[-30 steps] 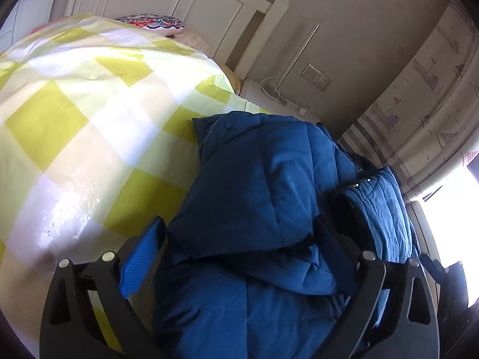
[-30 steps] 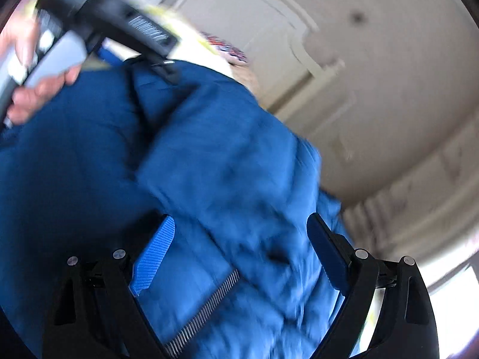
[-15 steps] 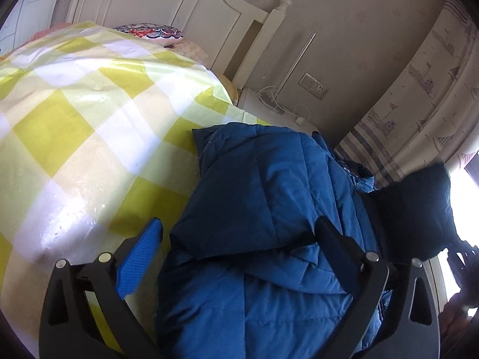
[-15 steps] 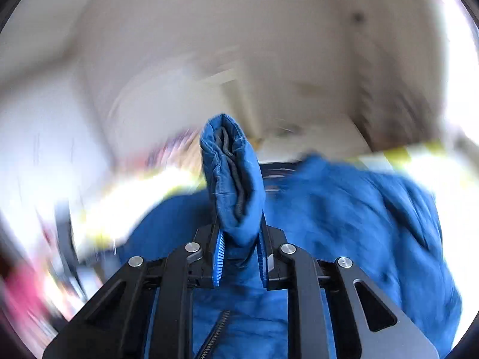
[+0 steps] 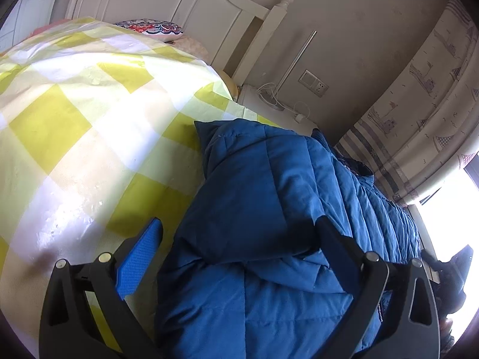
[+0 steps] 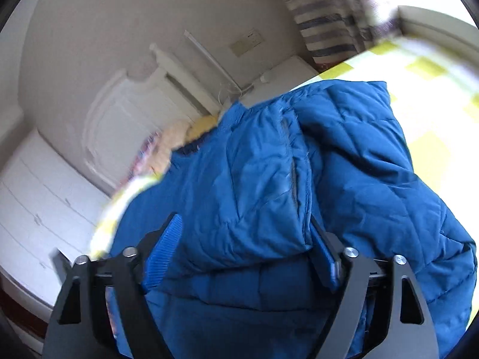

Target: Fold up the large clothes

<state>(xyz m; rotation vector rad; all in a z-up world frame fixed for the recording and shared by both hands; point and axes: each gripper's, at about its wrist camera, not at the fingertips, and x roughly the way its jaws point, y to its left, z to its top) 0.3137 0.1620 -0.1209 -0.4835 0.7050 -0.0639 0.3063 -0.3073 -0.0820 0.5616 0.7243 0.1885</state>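
Two grippers hung over the puffy blue quilted jacket [image 5: 269, 224] on the yellow-checked bedspread [image 5: 74, 125]: the right gripper [image 6: 248, 248], clamped on a fold half a second before, was opening, dropping it, while the left gripper [image 5: 239, 245] gaped wide, empty.

Both wrist views look down, close, from opposite sides — sharing the blue jacket [image 5: 269, 209].

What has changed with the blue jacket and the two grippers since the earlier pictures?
The right gripper, which pinched a jacket fold half a second ago, is opening and has let it drop onto the blue jacket. The left gripper stayed open over the jacket on the checked bedcover.
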